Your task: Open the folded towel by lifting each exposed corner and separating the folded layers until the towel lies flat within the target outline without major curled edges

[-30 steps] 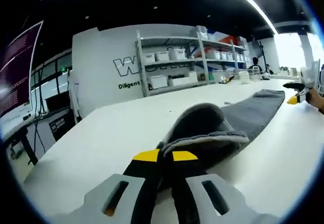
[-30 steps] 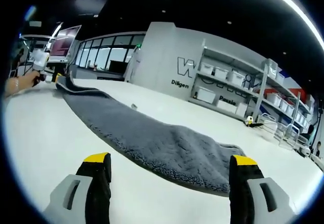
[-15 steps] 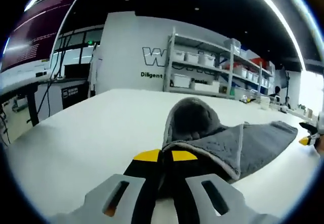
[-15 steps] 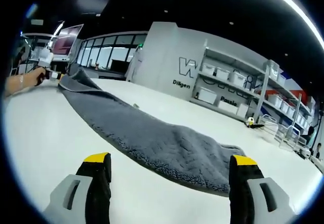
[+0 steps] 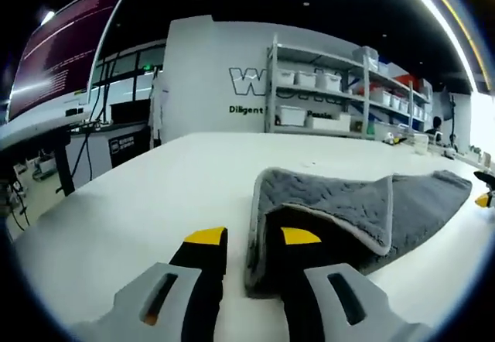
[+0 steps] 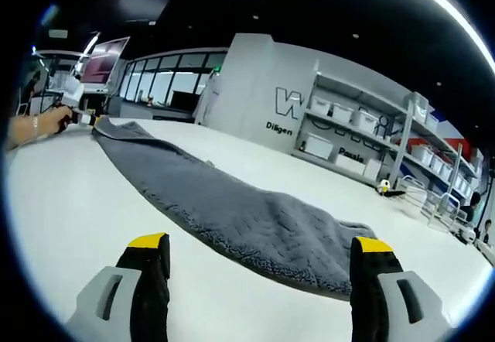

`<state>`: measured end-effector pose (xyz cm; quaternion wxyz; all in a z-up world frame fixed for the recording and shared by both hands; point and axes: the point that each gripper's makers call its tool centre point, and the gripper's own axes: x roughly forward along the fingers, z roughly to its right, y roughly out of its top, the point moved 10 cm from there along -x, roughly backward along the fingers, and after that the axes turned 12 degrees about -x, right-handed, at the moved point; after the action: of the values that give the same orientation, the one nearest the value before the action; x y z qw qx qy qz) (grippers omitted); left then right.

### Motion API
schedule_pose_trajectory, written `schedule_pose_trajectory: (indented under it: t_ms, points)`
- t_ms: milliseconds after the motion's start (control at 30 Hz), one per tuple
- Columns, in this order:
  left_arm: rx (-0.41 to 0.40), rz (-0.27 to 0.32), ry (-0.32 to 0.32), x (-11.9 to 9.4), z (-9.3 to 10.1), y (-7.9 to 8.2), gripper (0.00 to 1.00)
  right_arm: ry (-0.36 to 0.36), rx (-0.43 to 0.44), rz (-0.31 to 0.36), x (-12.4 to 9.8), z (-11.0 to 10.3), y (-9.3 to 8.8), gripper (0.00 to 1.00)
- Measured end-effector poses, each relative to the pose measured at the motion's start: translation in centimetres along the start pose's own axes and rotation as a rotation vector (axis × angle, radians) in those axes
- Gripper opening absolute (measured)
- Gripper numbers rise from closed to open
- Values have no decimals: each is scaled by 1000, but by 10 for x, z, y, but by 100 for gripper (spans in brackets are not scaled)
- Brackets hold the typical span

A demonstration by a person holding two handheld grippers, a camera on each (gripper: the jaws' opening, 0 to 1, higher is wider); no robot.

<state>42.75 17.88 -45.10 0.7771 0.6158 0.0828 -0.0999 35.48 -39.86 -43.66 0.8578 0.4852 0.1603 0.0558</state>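
Left gripper view: black jaws with yellow tips of the left gripper (image 5: 253, 237) parted a little, the near corner of the grey terry-cloth towel (image 5: 352, 210) sitting in the gap, bunched against the right jaw. Cannot tell for sure whether the cloth is pinched or merely lying between the tips. Just past the tips, a flap of towel folded back over itself, pale hemmed edge (image 5: 385, 220) running down it, so one layer not yet separated here. Rest of the cloth stretching off to the right across the smooth white table (image 5: 147, 203).

Right gripper view: right gripper (image 6: 262, 246) spread wide, nothing between its jaws, low over the table and just short of the towel's near end. Towel lying as a long narrow strip from near right to far left, ending by a person's hand (image 6: 35, 123) on the other gripper.

Handling, as a judgement: soft, limp, light, with no stiffness to hold a shape, likely to drag and fold again on the slick tabletop. Best hold on the hemmed corner of the turned flap, taking a single layer only; opposite end held down meanwhile.
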Motion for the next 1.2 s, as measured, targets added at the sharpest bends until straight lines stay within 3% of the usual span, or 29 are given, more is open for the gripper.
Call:
schedule_pose_trajectory:
  t_ms: [233, 500, 633, 900, 1033, 1200]
  points:
    - [48, 17, -34, -7, 10, 6, 34, 2, -3, -4, 0, 0, 0, 98]
    - [387, 52, -44, -20, 30, 18, 43, 7, -7, -10, 0, 1, -1, 99]
    - [390, 32, -102, -23, 38, 18, 43, 6, -10, -14, 0, 1, -1, 98]
    - [531, 7, -194, -28, 49, 12, 43, 7, -9, -25, 1, 2, -2, 98]
    - [661, 16, -230, -33, 62, 8, 43, 9, -15, -31, 1, 1, -3, 98]
    - [699, 9, -245, -34, 71, 5, 42, 11, -13, -33, 0, 1, -3, 98]
